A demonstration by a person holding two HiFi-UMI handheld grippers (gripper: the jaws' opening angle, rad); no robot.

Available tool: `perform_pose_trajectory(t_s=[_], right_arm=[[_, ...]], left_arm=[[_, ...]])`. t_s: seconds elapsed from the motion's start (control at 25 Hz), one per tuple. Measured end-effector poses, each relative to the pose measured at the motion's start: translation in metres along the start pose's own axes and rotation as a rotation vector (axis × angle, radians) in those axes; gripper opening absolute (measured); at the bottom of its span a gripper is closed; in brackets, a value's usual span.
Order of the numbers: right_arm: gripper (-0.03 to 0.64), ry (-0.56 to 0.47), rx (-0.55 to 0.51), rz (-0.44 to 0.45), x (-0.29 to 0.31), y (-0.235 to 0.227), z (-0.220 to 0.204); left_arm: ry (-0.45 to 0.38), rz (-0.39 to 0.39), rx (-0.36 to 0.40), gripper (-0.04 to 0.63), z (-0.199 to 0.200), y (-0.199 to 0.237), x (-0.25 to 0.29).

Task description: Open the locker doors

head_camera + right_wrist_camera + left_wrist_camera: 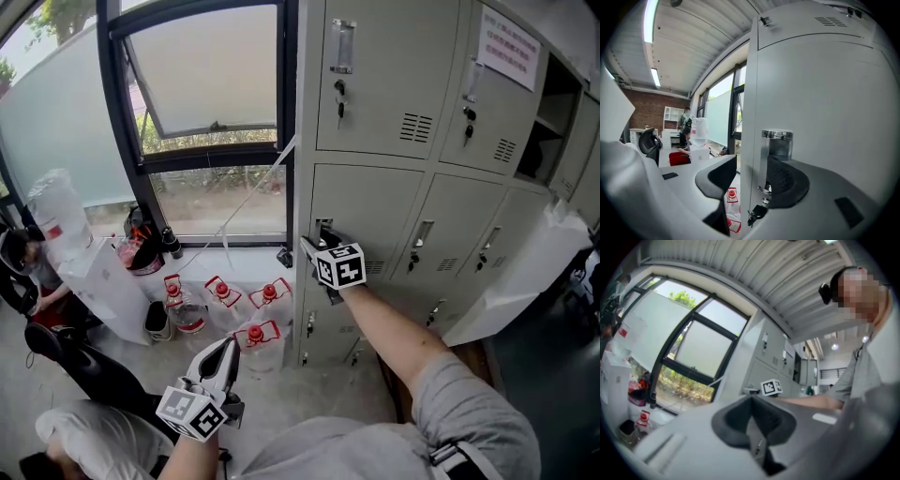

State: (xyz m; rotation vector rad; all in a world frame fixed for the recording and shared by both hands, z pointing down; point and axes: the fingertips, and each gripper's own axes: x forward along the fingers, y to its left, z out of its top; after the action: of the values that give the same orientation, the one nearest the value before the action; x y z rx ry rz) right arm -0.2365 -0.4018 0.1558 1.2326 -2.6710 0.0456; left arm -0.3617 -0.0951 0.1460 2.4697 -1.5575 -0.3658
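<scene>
Right hand-held gripper point(751, 179) released — jaws astride the chrome handle point(777, 142) of the locker door point(825, 103).

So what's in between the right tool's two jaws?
The locker door's left edge and its shiny handle, seen in the right gripper view. The right tool stands open around them.
</scene>
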Motion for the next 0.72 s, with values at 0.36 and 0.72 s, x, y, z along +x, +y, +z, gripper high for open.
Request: perform_pose_trajectory(t_s=[0.36, 0.72], right_arm=[[0.181, -0.037, -0.096, 0.211, -0.086, 0.037, -0.017], [0.163, -0.071, -0.11, 0.313, -0.272, -0.024, -0.056]], left_arm=[[0.043, -0.052, -0.012, 0.003, -0.03, -0.059, 0.043], [0.06, -0.133, -0.054, 0.003, -0.088, -0.209, 0.115]])
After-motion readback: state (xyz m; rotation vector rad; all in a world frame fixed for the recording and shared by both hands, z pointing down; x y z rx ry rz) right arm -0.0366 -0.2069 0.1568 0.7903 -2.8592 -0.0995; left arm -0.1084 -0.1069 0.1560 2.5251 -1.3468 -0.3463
